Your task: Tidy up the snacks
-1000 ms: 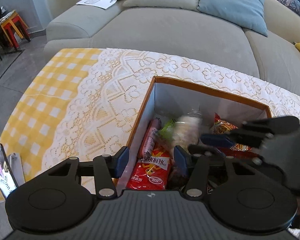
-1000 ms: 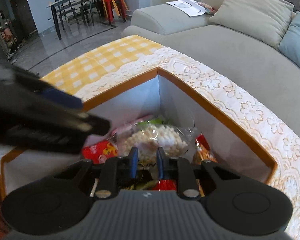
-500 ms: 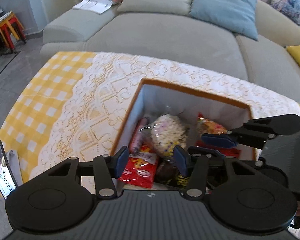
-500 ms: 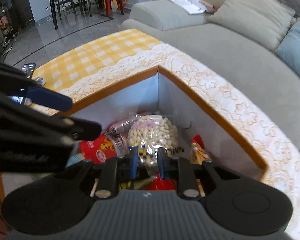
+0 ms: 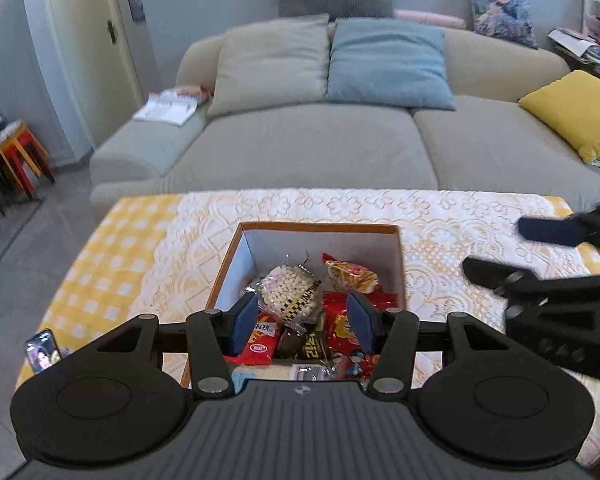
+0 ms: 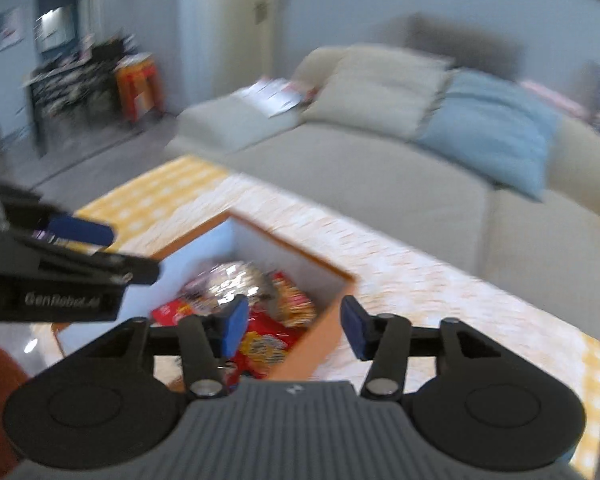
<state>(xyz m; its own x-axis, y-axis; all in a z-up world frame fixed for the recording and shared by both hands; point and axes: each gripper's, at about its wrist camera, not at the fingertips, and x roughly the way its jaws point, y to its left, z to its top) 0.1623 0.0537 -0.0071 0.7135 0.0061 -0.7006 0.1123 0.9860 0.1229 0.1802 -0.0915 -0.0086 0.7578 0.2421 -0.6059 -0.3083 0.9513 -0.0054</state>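
Observation:
An orange-rimmed white box (image 5: 320, 226) sits on the lace-covered table and holds several snacks. A clear bag of white puffed snack (image 5: 290, 294) lies on top, with an orange chip bag (image 5: 352, 276) to its right and red packets (image 5: 342, 324) in front. My left gripper (image 5: 303, 322) is open and empty above the box's near side. My right gripper (image 6: 294, 325) is open and empty above the box's right corner (image 6: 320, 332); that view is blurred. It also shows at the right of the left wrist view (image 5: 512, 248).
A phone (image 5: 42, 350) stands at the table's near left edge. A grey sofa (image 5: 300, 140) with beige, blue and yellow cushions runs behind the table. A magazine (image 5: 172, 106) lies on its left arm. Red-orange stools (image 5: 18, 152) stand far left.
My right gripper opened, let go of the puffed snack bag in the box, and drew back up and to the right. My left gripper also rose and pulled back.

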